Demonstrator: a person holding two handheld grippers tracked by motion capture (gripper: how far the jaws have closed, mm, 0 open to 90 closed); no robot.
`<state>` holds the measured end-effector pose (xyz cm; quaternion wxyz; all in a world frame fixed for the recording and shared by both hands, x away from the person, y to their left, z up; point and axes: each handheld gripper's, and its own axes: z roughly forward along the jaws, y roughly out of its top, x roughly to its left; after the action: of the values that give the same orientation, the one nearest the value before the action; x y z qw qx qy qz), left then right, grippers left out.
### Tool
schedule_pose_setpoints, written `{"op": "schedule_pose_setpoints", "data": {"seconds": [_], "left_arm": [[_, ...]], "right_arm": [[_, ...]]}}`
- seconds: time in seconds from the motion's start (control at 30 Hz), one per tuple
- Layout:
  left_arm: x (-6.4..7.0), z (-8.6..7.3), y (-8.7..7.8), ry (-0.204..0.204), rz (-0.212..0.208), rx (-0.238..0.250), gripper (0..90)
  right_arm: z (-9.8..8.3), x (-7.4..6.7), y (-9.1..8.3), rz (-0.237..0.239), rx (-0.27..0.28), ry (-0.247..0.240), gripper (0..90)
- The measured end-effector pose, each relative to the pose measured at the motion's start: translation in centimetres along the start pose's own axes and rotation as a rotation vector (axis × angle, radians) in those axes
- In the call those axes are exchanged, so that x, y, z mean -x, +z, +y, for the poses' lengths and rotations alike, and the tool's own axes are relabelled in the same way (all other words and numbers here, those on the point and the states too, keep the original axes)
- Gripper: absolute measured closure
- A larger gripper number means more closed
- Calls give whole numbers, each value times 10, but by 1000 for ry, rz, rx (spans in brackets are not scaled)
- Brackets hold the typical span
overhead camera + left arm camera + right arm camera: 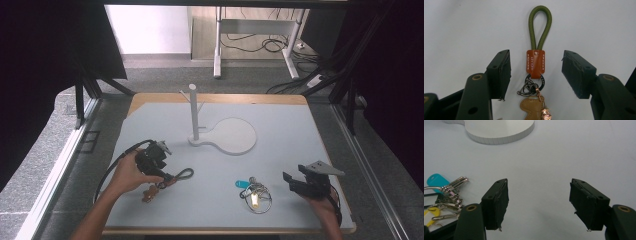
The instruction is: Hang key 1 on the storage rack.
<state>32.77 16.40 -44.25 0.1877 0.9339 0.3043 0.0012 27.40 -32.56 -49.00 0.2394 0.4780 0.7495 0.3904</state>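
Presently the left gripper (536,72), jaws wide and empty, straddles the olive cord-loop keychain with tan leather tab (535,63) at frame centre, apparently aligned for pickup; the right gripper (539,203) idles open, empty.

Embossed lettering on orange leather tab (535,64) (too small to read)

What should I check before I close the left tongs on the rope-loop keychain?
1. Left tongs open: ok, jaws spread wide.
2. Keychain lined up: ok, its leather tab sits between the jaws, touching neither.
3. Green rope loop free: ok, it lies flat on the table ahead of the jaws, nothing on it.
4. Charms below the ring: cannot tell whether they will snag; they sit low between the jaws.
5. Right tongs out of the way: ok, open, holding nothing, beside the key bunch.
6. Stand upright: ok, post bare.
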Motion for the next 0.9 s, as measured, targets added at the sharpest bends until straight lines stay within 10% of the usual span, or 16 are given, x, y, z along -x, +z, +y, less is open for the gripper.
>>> {"op": "schedule_pose_setpoints", "data": {"seconds": [0.9], "left_arm": [[-6, 11, 39, 57, -12, -173, 470]], "right_arm": [[0, 0, 2, -18, -18, -10, 310]]}}
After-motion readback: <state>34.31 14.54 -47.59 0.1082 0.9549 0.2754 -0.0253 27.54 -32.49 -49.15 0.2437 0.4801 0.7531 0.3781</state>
